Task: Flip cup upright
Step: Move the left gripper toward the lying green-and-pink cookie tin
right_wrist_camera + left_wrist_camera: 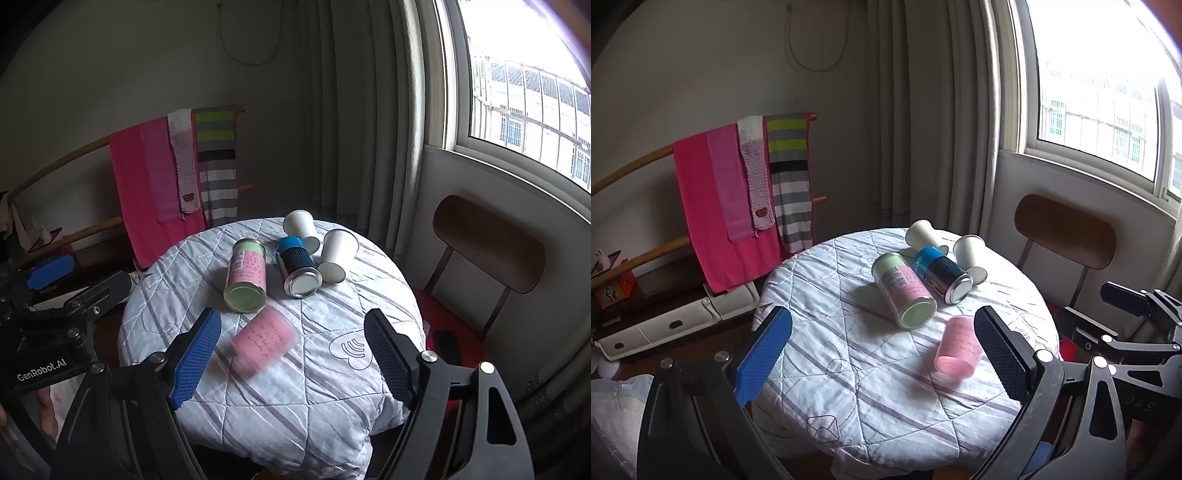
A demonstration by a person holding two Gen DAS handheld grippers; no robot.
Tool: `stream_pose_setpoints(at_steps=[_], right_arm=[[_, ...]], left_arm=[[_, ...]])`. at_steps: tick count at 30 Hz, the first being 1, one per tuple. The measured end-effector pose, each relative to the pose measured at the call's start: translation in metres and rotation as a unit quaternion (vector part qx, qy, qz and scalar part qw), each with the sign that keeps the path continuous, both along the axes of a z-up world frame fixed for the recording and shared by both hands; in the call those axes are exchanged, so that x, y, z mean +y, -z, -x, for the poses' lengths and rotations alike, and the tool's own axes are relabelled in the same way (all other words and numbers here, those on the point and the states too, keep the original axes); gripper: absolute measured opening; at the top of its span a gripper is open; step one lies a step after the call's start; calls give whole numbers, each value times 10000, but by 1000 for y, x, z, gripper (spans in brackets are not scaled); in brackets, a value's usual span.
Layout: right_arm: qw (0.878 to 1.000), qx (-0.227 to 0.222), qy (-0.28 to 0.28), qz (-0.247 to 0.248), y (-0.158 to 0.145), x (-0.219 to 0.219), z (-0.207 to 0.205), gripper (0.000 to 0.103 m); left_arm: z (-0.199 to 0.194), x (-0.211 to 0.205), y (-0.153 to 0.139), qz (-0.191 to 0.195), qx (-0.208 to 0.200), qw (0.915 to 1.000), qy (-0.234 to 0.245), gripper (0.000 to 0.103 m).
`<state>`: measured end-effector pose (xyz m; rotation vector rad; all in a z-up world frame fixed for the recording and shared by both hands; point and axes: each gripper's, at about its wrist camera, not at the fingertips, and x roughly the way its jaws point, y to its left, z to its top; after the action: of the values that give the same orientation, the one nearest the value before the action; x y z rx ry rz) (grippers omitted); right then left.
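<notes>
— Status? Both claws, left (882,347) and right (291,354), gape wide, empty; the translucent pink plastic cup (264,341) lies tipped on the quilted round surface (314,398), near edge.

— Approach stage, then. Next: straddle it, close, rotate upright.

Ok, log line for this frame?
pink cup: on its side, untouched | left gripper: open | right gripper: open | table: cans, paper cups toppled

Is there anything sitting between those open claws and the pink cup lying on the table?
Nothing visible. The pink cup lies on its side on the quilted table, just ahead of the open right gripper and the open left gripper. The green-and-pink can lies beyond it, out of the way.
</notes>
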<state>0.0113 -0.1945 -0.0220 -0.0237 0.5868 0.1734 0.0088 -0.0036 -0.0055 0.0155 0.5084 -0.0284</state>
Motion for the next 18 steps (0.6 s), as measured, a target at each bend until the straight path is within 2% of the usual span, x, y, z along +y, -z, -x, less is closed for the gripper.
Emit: stream_pose_setpoints(at_steps=[10, 14, 18], right_arm=[[9998, 184, -47, -70, 14, -18, -29, 81], [9994, 282, -174, -134, 23, -28, -48, 81], [9979, 408, -442, -235, 31, -36, -73, 81]], left_arm=[[-37, -19, 15, -20, 216, 9998, -11, 100], [-57, -25, 25, -37, 487, 9988, 17, 100], [-82, -29, 34, -71, 632, 9979, -149, 100]])
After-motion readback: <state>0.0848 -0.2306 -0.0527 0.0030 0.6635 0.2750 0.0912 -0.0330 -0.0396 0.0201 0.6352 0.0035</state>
